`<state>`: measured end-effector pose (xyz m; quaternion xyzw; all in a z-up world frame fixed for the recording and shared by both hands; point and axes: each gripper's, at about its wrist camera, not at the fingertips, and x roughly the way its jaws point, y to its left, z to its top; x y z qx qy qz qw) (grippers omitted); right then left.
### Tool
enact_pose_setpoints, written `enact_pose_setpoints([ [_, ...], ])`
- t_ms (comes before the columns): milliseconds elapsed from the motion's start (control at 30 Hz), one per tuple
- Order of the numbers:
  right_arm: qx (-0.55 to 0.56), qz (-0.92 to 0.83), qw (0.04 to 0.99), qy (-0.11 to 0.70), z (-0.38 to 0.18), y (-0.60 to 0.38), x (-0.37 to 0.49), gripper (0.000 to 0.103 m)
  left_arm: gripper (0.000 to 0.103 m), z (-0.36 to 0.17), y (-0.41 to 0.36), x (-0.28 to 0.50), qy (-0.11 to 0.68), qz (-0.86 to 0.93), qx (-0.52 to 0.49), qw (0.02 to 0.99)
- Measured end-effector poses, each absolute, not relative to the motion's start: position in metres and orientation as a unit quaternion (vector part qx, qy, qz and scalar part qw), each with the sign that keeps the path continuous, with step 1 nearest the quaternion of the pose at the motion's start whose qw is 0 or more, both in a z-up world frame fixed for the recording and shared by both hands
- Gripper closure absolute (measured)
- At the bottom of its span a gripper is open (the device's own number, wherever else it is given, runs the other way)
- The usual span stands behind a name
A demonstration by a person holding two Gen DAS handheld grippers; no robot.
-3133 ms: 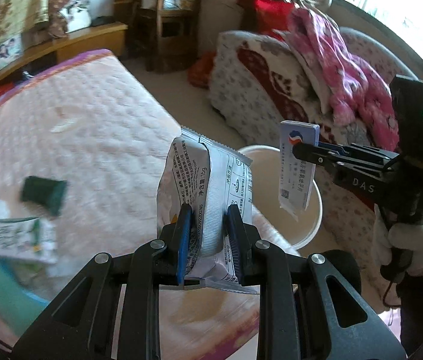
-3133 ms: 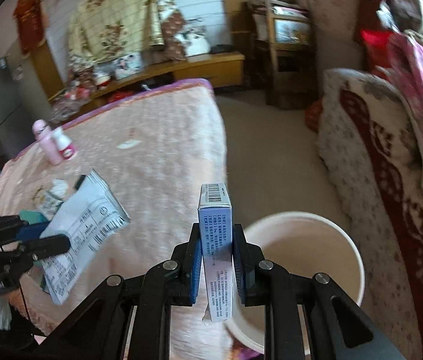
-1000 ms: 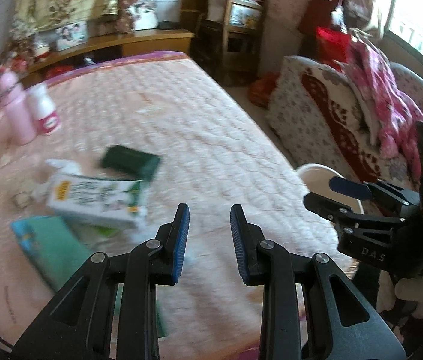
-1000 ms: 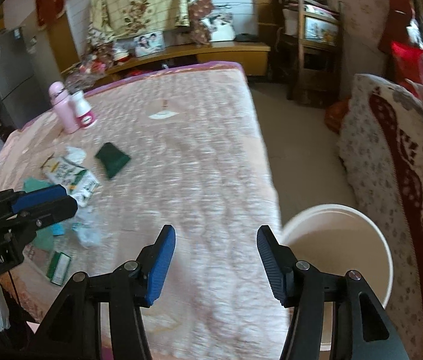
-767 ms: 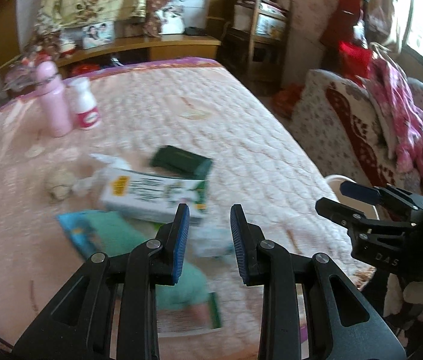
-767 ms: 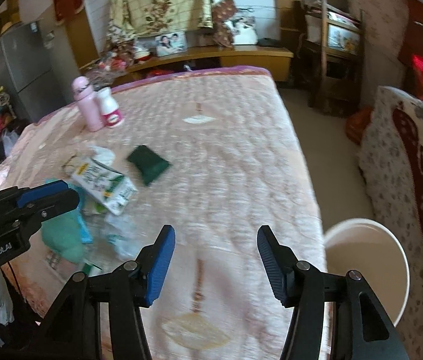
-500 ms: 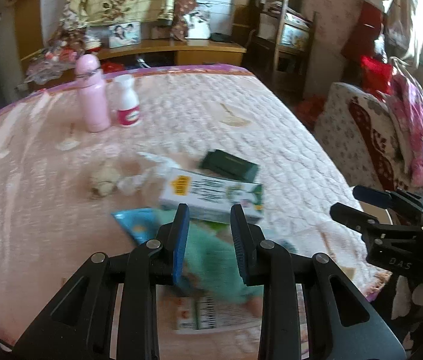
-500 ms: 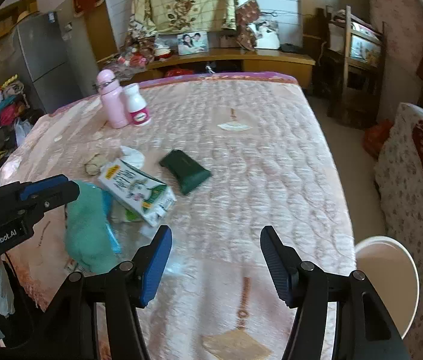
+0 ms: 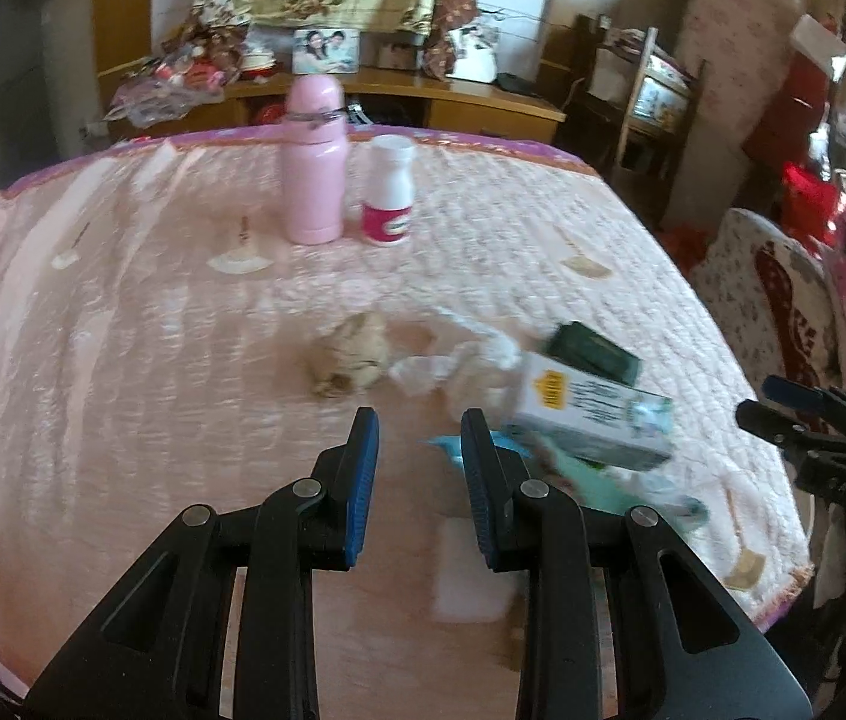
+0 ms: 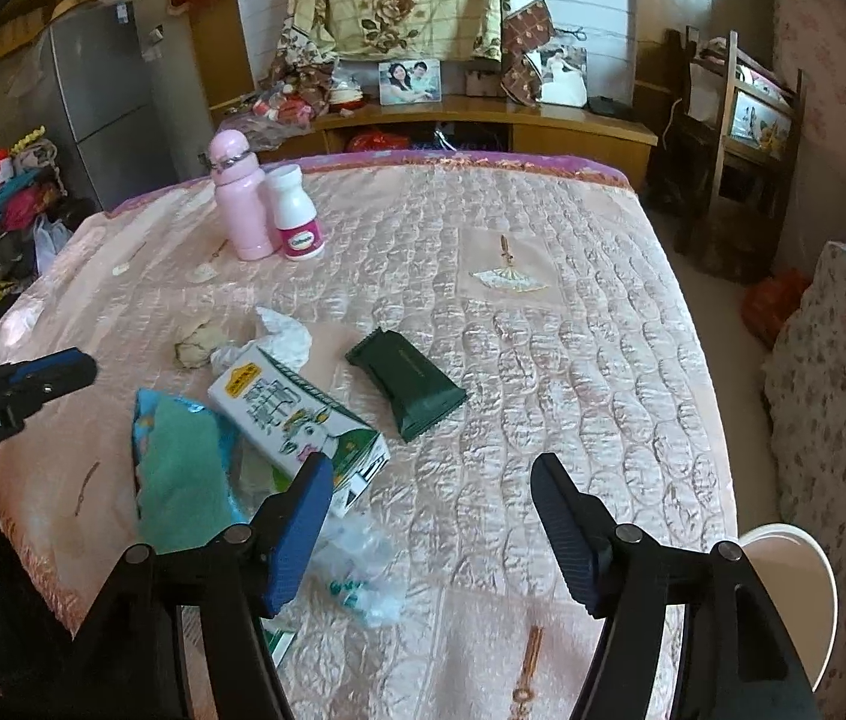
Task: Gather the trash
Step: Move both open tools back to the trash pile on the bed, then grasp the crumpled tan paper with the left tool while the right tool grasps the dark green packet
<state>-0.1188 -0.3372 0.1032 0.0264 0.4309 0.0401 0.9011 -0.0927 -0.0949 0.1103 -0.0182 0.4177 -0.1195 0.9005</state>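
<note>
**Empty Grippers Hover Over Litter-Strewn Bed**

Seen from the left wrist camera, the left gripper (image 9: 419,441) hangs above the near part of a pink quilted bed (image 9: 123,360), its blue-padded jaws a modest gap apart and gripping nothing. Just beyond its tips lie a crumpled beige wad (image 9: 348,363) and a scrap of white tissue (image 9: 453,360). To the right, blurred, a milk carton (image 9: 591,420) rests partly over a teal packet (image 9: 579,474), with a dark green wrapper (image 9: 594,354) just behind it. A pink flask (image 9: 312,159) and a white pill bottle (image 9: 388,192) stand upright side by side toward the far edge. The right gripper (image 9: 783,408) pokes in at the right border, off the side of the mattress.

From the right wrist camera, the right gripper (image 10: 426,480) is spread wide and empty over the near edge of the bed (image 10: 543,360). The milk carton (image 10: 297,414) lies on its side just ahead of the left-hand finger, leaning on the teal packet (image 10: 183,468), with a clear plastic bag (image 10: 363,576) beside that finger. The dark green wrapper (image 10: 405,384) lies flat, apart from the carton. A white bucket (image 10: 795,582) sits on the floor off the bed's right corner. The left gripper (image 10: 45,375) enters from the left edge; its spread cannot be judged from here.
</note>
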Motion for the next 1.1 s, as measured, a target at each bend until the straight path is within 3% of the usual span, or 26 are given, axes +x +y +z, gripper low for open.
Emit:
enact_pose_setpoints([
  [767,0.024,0.063,0.886,0.459,0.079,-0.334,-0.068,0.037,0.076,0.077,-0.065,-0.049,0.447,-0.139,-0.051,0.882],
  [933,0.014,0.076,0.879,0.471,0.068,-0.335,-0.038,0.037,0.060,0.066,-0.062,-0.036,0.455,-0.149,-0.054,0.876],
  [1100,-0.003,0.100,0.866,0.490,0.051,-0.331,-0.008,0.037,0.058,0.055,-0.060,-0.018,0.467,-0.155,-0.045,0.869],
])
